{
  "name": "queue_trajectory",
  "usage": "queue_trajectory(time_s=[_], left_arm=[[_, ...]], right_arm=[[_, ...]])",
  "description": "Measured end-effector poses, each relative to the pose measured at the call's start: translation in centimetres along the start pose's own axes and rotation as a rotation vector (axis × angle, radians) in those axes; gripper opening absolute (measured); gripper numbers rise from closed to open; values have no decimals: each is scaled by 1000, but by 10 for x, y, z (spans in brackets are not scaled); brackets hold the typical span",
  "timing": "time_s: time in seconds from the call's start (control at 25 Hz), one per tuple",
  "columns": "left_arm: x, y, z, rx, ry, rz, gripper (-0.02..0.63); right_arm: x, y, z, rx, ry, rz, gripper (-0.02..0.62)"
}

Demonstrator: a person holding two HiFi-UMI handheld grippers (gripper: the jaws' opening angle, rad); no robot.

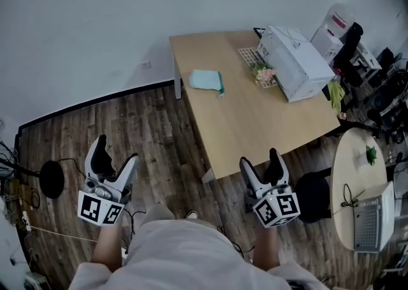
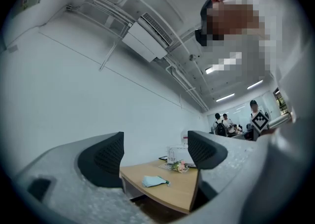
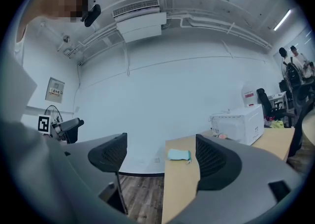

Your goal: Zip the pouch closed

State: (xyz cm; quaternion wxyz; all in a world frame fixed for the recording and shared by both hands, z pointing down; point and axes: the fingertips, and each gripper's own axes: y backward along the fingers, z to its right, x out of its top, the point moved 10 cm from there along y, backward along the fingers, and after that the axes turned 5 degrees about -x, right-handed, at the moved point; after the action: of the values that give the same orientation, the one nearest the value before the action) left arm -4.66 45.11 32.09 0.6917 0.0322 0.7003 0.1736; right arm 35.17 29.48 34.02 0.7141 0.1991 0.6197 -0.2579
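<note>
A light teal pouch point(image 1: 206, 80) lies on the far left part of the wooden table point(image 1: 255, 123). It also shows far off between the jaws in the left gripper view as a pouch point(image 2: 154, 181) and in the right gripper view as a pouch point(image 3: 178, 155). My left gripper point(image 1: 115, 155) hangs over the wooden floor, well short of the table, jaws apart and empty. My right gripper point(image 1: 262, 162) hovers at the table's near edge, also open with nothing in it. Both are far from the pouch.
A white box point(image 1: 295, 62) and a small bunch of flowers point(image 1: 264, 75) stand at the table's far right. A round white table point(image 1: 360, 183) with a laptop is at the right. A black stool point(image 1: 315, 196) sits beside my right gripper. People stand in the distance.
</note>
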Motion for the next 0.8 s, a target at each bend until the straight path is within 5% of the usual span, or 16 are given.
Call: queue_trajectory(time_s=[0.32, 0.8], left_arm=[[-28, -30, -19, 12, 40, -72, 407], [-107, -215, -143, -235, 139, -110, 407]], right_arm=[[-11, -41, 12, -33, -4, -38, 411], [-26, -183, 17, -222, -45, -114, 385]])
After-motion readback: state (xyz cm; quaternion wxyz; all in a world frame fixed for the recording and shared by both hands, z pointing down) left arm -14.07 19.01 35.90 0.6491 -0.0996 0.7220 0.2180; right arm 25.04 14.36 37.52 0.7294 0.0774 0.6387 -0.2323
